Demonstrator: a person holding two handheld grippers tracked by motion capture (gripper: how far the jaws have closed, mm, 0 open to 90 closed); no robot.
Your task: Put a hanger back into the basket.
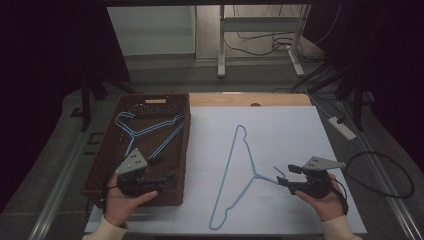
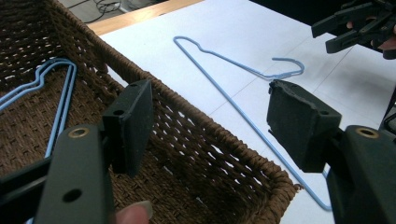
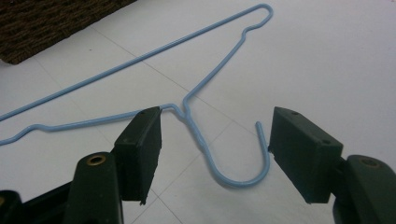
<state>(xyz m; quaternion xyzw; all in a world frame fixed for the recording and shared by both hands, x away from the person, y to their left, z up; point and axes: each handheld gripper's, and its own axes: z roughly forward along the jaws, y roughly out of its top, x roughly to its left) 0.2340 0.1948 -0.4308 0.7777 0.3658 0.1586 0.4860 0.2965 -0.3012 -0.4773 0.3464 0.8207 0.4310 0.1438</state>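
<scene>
While the blue hanger (image 1: 235,175) lies flat on the white table (image 1: 290,125), just beside the wicker basket (image 1: 112,150), the right gripper (image 1: 288,176) has its jaws spread around the hanger's hook, not pressing it. The left gripper (image 1: 165,168) is spread over the basket, holding nothing.

Lab-like recording room, dark curtains, desk frame (image 1: 260,40), floor cables (image 1: 260,44), power strip (image 1: 342,127)

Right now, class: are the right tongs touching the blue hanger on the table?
Apart. The right gripper view shows the right tongs open around the hanger hook, with gaps beside both pads.
</scene>
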